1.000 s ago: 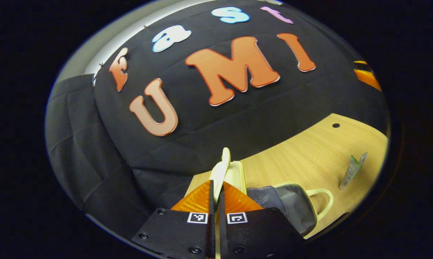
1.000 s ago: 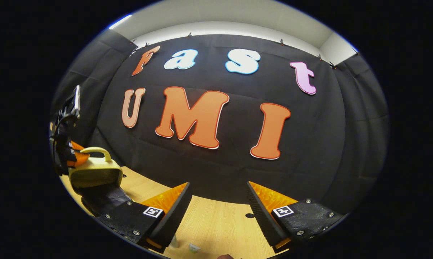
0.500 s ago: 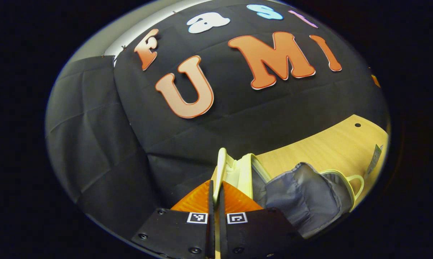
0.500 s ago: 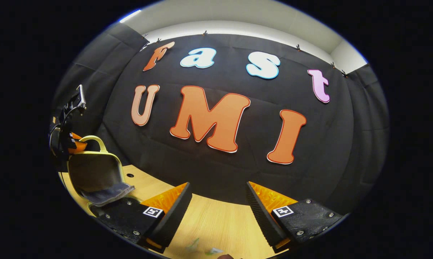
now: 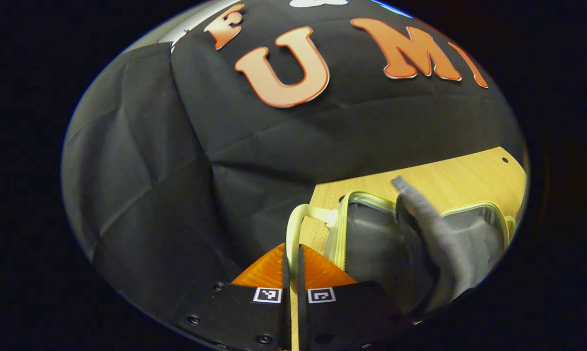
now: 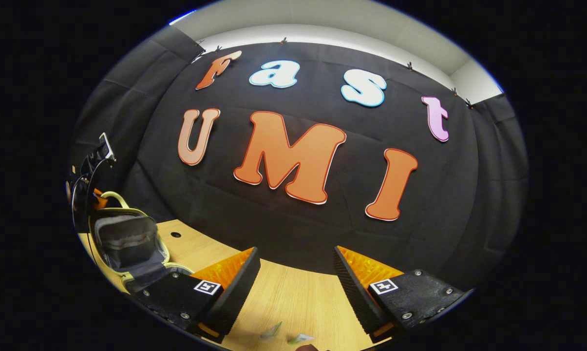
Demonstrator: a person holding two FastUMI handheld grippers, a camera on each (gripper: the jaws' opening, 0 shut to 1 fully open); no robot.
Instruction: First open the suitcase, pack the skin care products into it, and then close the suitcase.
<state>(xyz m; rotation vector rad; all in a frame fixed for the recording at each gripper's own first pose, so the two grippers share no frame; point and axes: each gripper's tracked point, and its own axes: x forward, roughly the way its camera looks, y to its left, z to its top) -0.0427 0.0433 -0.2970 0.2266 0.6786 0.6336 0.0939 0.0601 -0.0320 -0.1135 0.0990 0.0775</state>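
Note:
The small pale yellow suitcase (image 5: pixel 473 234) lies open on the wooden table (image 5: pixel 449 180), showing grey lining in both halves. A grey divider flap (image 5: pixel 420 214) stands up between them. My left gripper (image 5: pixel 292 251) is shut on the lid's pale yellow handle (image 5: pixel 293 224), holding the lid tilted back. In the right gripper view the suitcase (image 6: pixel 127 239) sits at the far left with the left gripper (image 6: pixel 86 195) behind its lid. My right gripper (image 6: pixel 295 258) hangs open above the table with nothing between its fingers. Two small greenish sachets (image 6: pixel 272 330) lie just below it.
The table (image 6: pixel 298 302) runs up to the black cloth wall close behind. A small round hole (image 6: pixel 176 234) is in the tabletop near the suitcase. Bare wood lies between the suitcase and the right gripper.
The left gripper has swung the lid up and back by its handle, so the case went from nearly closed to wide open. The right gripper has barely shifted.

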